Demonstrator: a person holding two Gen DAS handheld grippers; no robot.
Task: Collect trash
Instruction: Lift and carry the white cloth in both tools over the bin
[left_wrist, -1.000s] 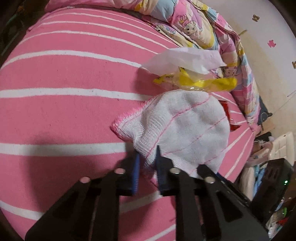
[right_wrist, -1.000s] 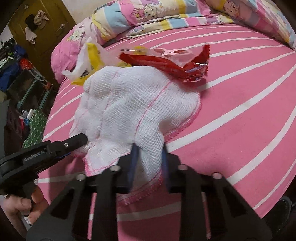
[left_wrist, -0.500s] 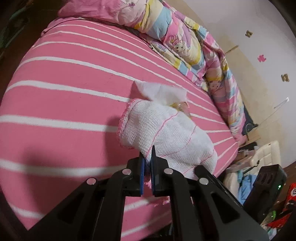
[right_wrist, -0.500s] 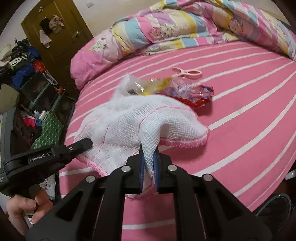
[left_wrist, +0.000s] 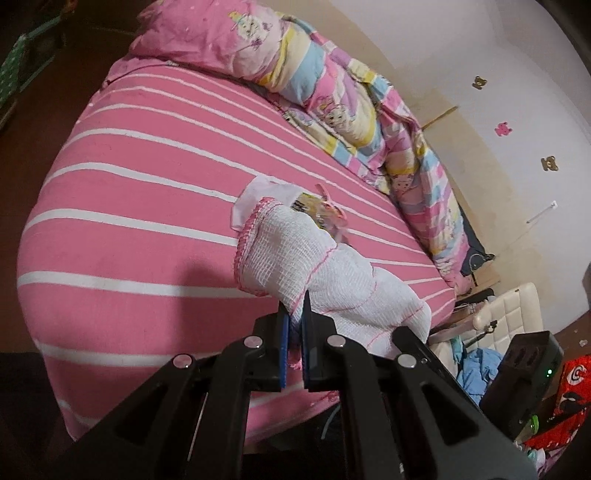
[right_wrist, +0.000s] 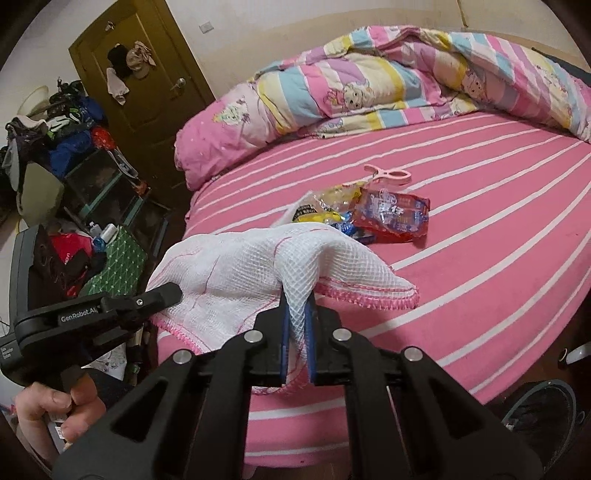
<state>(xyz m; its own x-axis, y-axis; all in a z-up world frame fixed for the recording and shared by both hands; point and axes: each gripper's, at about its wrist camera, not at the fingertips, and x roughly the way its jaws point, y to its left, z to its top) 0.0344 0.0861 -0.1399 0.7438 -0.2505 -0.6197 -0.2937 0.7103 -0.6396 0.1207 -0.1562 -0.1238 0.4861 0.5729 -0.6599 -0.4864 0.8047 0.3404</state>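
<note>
- My left tongs (left_wrist: 294, 325) are clamped down on one edge of the white gauze cloth with pink stitched hem (left_wrist: 314, 273), the blue pads pinching a fold of it with hardly a gap between them.
- In the right wrist view those left tongs (right_wrist: 173, 291) show at the cloth's left side, with my hand (right_wrist: 55, 410) on the black grip below.
- The cloth (right_wrist: 258, 266) hangs raised above the pink bed with white stripes (right_wrist: 480, 258), stretched between my two tongs and sagging in the middle.
- My right tongs (right_wrist: 297, 325) have been closing and now pinch a bunched fold of the cloth's near edge; the mesh runs down between the blue pads.
- Beyond the cloth, on the bed, lies the trash: a crumpled yellow and clear plastic wrapper (right_wrist: 328, 206), touching it on the right a red plastic snack packet (right_wrist: 391, 218).
- A white tissue (left_wrist: 266, 195) lies on the bed at the cloth's far left corner.
- Just behind the packet rests a pink plastic clothes peg (right_wrist: 388, 175).
- A pastel striped cartoon quilt (right_wrist: 369, 92) is heaped along the bed's far edge.
</note>
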